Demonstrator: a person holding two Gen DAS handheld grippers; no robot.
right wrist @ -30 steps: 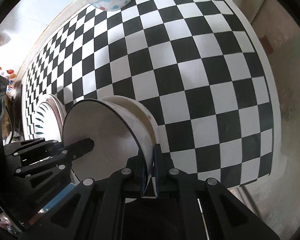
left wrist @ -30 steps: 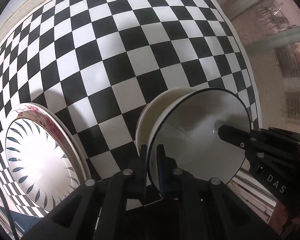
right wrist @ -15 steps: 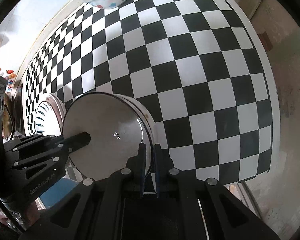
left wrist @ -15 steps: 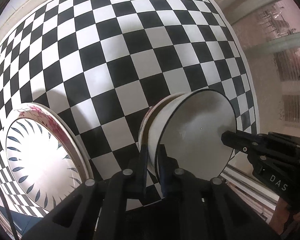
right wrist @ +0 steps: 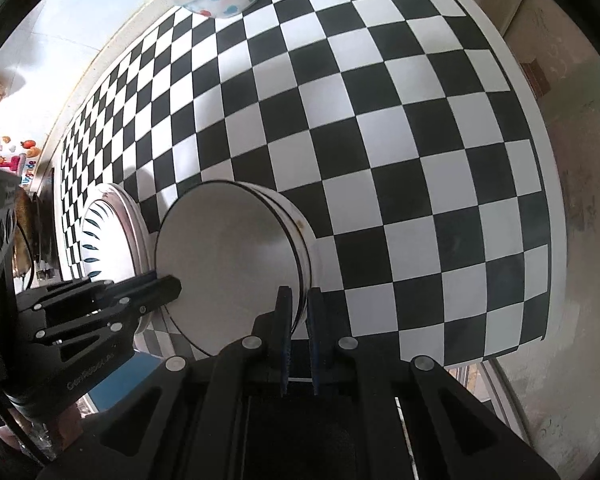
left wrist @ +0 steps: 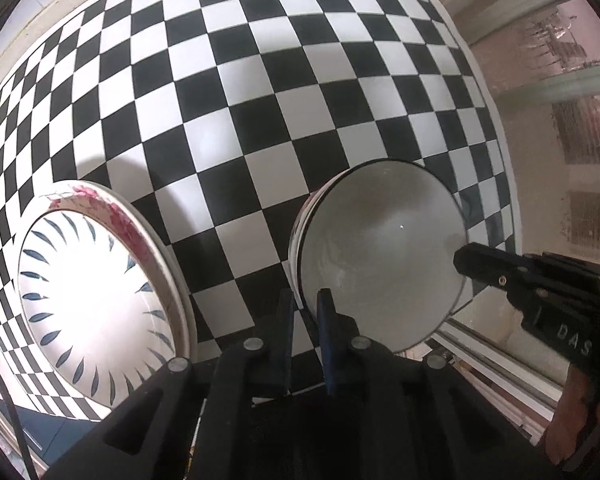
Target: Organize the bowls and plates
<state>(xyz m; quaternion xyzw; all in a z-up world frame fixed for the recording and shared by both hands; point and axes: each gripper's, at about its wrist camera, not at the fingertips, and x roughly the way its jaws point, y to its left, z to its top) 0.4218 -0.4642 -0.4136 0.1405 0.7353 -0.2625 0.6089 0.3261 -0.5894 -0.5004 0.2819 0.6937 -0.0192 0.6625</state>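
Both grippers are built of matte black plastic, with angular linkage arms fastened by round silver screws. Dark blue pads are fitted on the left gripper (left wrist: 306,308) and the right gripper (right wrist: 299,304). White lettering "DAS" is printed on the right gripper's side.

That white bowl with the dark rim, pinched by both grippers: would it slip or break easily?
The white bowl looks glazed and glossy, so it is probably slippery where the left gripper and right gripper pinch only its thin rim. It looks like stiff ceramic, likely to chip if dropped on the checkered table.
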